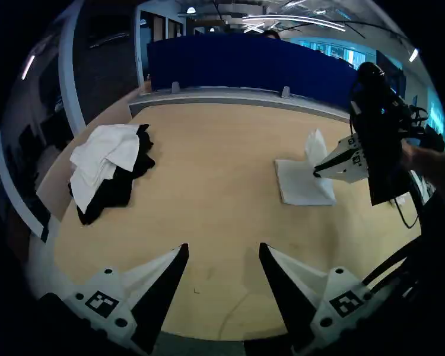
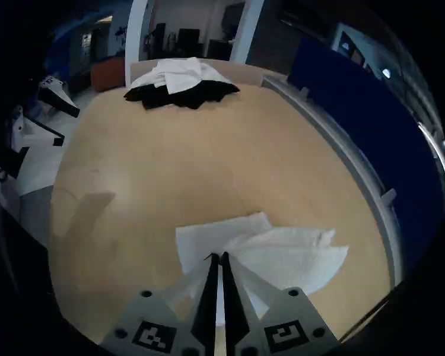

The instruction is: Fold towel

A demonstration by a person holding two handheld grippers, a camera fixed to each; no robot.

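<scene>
Wooden table point(image 1: 222, 148) carried the towel point(image 2: 210, 237), seemingly part-folded, at the right gripper's point(image 2: 218, 261) tips, which pinched a raised flap. Left gripper point(image 1: 222, 255) gaped wide, empty, towel well ahead. Laying the flap down likely remained.

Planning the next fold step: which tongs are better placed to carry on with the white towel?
Right. The right tongs are shut on a raised edge of the white towel, ready to carry it over. The left tongs stand open above the bare table, apart from the towel.

Blue partition point(image 1: 246, 62) behind wooden table point(image 1: 216, 172)
</scene>
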